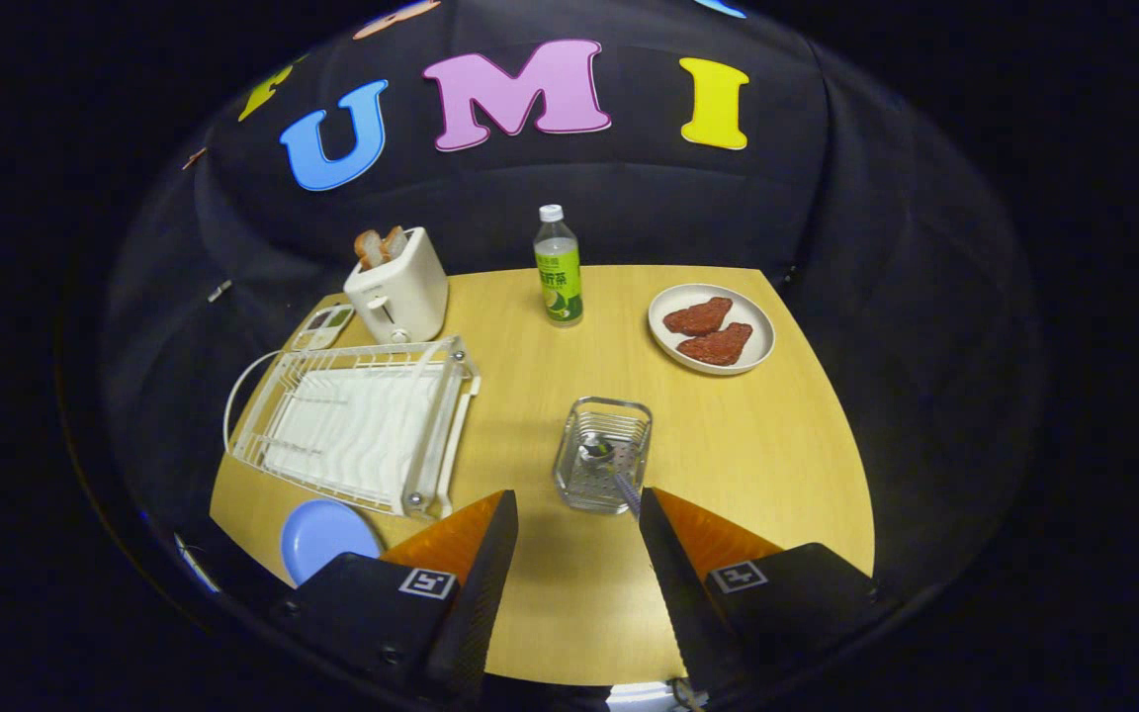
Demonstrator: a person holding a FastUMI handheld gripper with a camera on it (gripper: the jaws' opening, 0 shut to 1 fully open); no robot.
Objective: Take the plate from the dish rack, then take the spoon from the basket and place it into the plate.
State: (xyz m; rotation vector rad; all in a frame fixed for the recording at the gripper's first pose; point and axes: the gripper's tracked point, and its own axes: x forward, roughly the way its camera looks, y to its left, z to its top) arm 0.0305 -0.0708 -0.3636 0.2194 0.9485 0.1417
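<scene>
My hand-held gripper [577,514] hangs wide open, holding nothing; the spoon [607,463] lies in the wire basket [604,455] just ahead at twelve o'clock, bowl away, handle slanting toward five o'clock over the near rim; the blue plate [324,536] sits on the table [747,445] at nine o'clock by my left finger; the dish rack [357,423] stands at ten o'clock, toaster [398,287] beyond; bottle [558,267] at twelve, meat plate [712,328] at one.

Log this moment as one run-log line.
gripper: jaws open, empty | blue plate: on table, out of rack | spoon: in basket, just ahead
</scene>
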